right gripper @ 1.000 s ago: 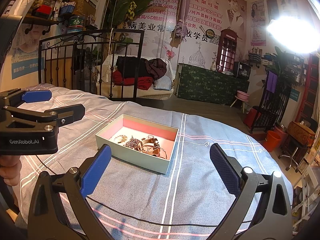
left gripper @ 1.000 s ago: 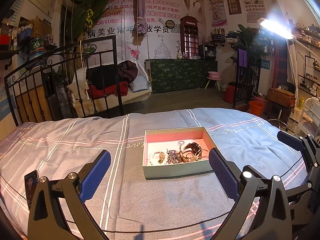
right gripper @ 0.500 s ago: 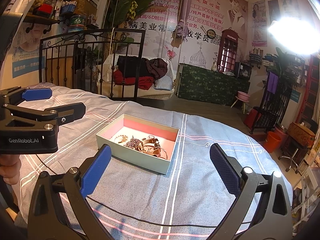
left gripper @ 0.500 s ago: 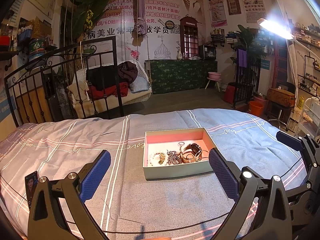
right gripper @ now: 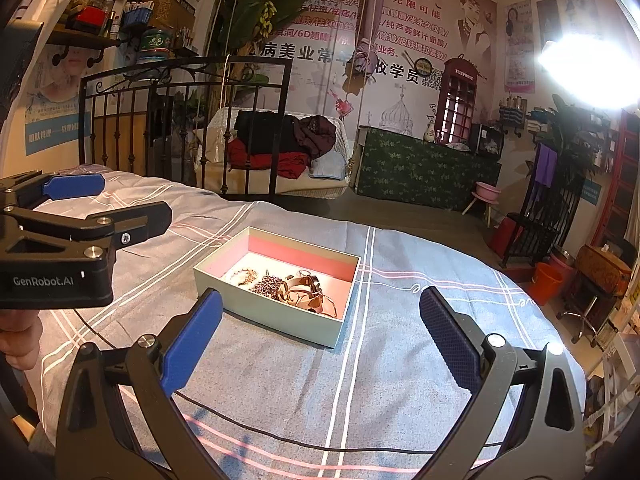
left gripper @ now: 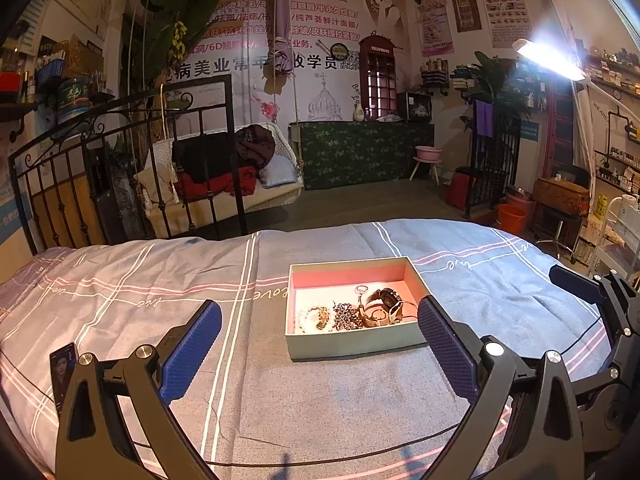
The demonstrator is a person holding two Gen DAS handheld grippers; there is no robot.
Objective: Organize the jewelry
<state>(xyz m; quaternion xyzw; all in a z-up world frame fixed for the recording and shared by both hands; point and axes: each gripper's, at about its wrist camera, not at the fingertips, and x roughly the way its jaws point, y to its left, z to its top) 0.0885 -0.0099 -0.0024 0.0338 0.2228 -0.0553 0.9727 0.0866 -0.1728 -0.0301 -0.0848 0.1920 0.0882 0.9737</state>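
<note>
A shallow pale-green box (left gripper: 352, 346) with a pink lining sat open on the grey-blue bedspread (left gripper: 280, 400), its long side facing the left wrist camera and turned corner-on to the right one (right gripper: 276, 316). Everything was crowded toward the near half of its floor: a pale bead bracelet (left gripper: 310, 316) at the left end, a dark beaded strand (left gripper: 345, 315) beside it, then a tan strap watch (left gripper: 382, 304) tangled with gold-toned bangles at the right, and a small ring (left gripper: 362, 289) just behind them. From the right side the same heap showed up, the dark beads (right gripper: 269, 283) in the middle and the watch and bangles (right gripper: 308, 292) spilling toward the near right corner. The left gripper (left gripper: 318, 354) hung short of the box with its blue pads spread wide, nothing between them. The right gripper (right gripper: 320, 340) was equally wide and empty, hovering over the cover in front of the box. A black cable (right gripper: 280, 438) trailed across the bedspread below it, and a phone (left gripper: 63, 372) lay at the left edge.
</note>
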